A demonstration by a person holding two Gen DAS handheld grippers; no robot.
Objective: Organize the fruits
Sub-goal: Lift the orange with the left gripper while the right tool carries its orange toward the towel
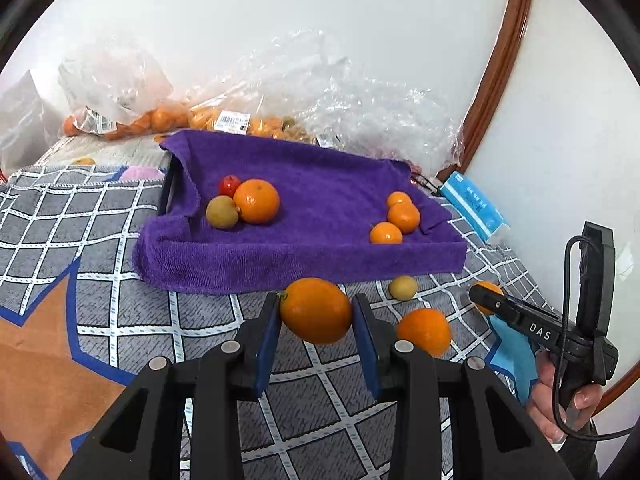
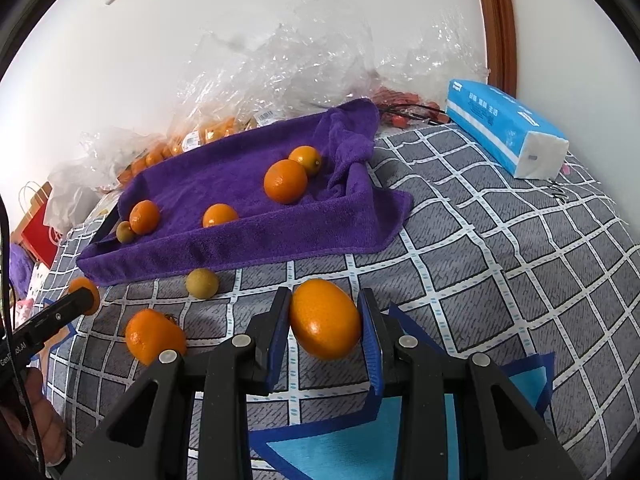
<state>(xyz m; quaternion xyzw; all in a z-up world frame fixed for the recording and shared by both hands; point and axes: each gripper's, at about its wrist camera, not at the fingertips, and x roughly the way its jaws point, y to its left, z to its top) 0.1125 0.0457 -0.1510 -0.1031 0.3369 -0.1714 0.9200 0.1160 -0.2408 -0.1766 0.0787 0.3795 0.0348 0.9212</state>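
In the left wrist view, an orange point(image 1: 316, 310) is clamped between the blue pads of the left gripper point(image 1: 316, 320). It is held up above the checked cloth point(image 1: 120, 248), just in front of the purple towel point(image 1: 304, 256). The purple towel is laid over a tray, and its near edge hangs down on the checked cloth. On the purple towel, at its left, a big orange point(image 1: 256, 201), a green-brown fruit point(image 1: 222, 211) and a small red fruit point(image 1: 228, 185) are seen touching each other. At its right, three small oranges point(image 1: 403, 217) are bunched together. In front of the purple towel, a small green fruit point(image 1: 403, 287) and a loose orange point(image 1: 425, 331) are lying on the checked cloth. To the right of them, the right gripper point(image 1: 486, 298) is seen, held by a hand point(image 1: 560, 396), with an orange fruit at its tip. Behind the purple towel, clear bags of oranges point(image 1: 168, 118) are piled against the wall.

In the right wrist view, a second orange point(image 2: 325, 319) is clamped between the pads of the right gripper point(image 2: 325, 320), in front of the purple towel point(image 2: 240, 248). To the right of the purple towel, a blue tissue pack point(image 2: 506, 132) is lying. Left of the held fruit, the loose orange point(image 2: 154, 335) and the small green fruit point(image 2: 202, 283) are seen, and the left gripper point(image 2: 80, 300) is seen at the left edge with an orange fruit at its tip.
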